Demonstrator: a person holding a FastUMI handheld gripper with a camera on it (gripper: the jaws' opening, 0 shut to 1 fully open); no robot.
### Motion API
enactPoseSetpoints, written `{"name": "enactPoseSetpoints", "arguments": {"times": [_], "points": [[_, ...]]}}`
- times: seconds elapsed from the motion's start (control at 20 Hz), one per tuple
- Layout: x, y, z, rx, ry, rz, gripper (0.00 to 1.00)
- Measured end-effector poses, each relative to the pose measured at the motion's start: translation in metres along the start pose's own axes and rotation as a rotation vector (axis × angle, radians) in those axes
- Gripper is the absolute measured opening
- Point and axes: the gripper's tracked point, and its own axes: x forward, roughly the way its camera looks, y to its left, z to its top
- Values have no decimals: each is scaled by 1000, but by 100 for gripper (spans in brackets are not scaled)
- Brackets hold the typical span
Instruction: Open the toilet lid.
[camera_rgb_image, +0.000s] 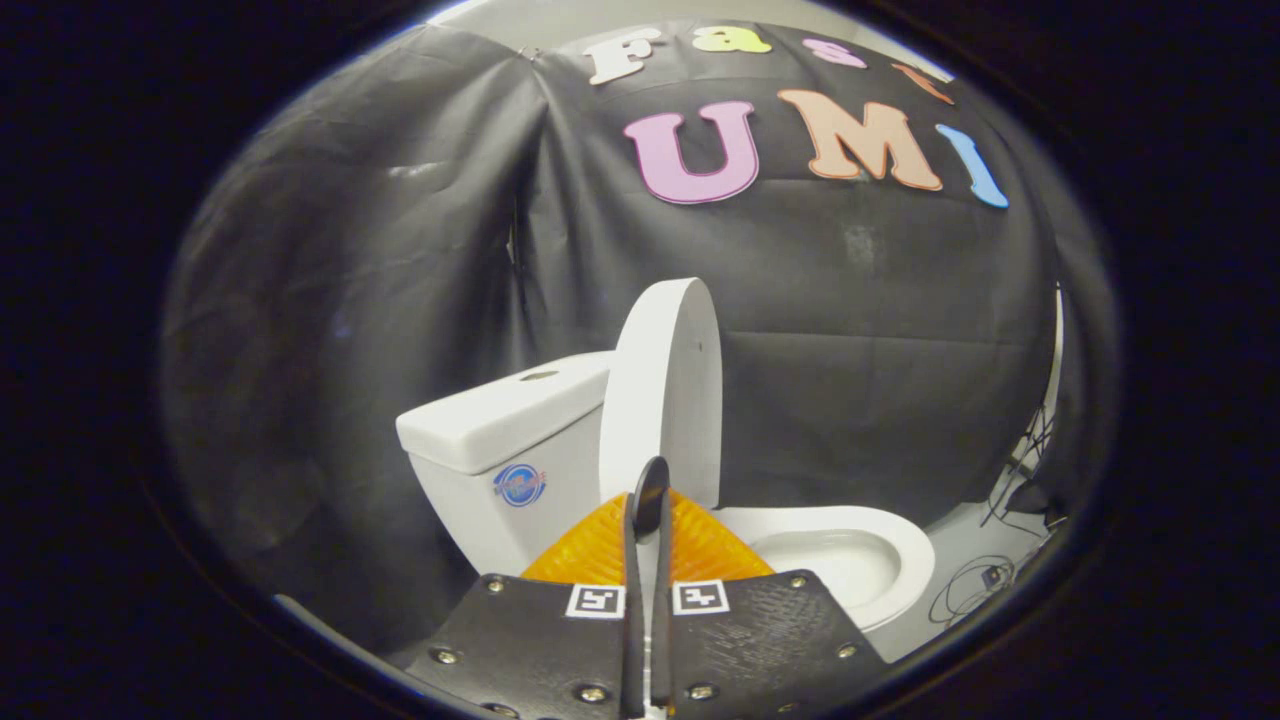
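Standing upright just beyond tongs (648, 500): white oval plastic toilet lid (662, 390), raised against white ceramic cistern (505, 440). Tongs' fingers were pressed together, pinching nothing. White bowl (900, 560) lay exposed ahead, right.

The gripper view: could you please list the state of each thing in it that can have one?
toilet lid: raised, standing upright against the tank.
toilet bowl: uncovered, its inside on show.
tank: its cover on, closed.
gripper: fingers drawn together just ahead of the lid's lower part, nothing held between them.
cables: lying loose on the floor beyond the bowl.
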Motion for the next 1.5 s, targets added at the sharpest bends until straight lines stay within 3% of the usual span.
{"name": "enactPoseSetpoints", "arguments": {"times": [0.65, 0.75, 1.3, 1.5], "points": [[8, 31, -24, -35, 79, 82, 3], [9, 49, -37, -1, 103, 145, 3], [1, 51, -30, -52, 82, 160, 2], [-10, 37, -22, -17, 84, 158, 9]]}}
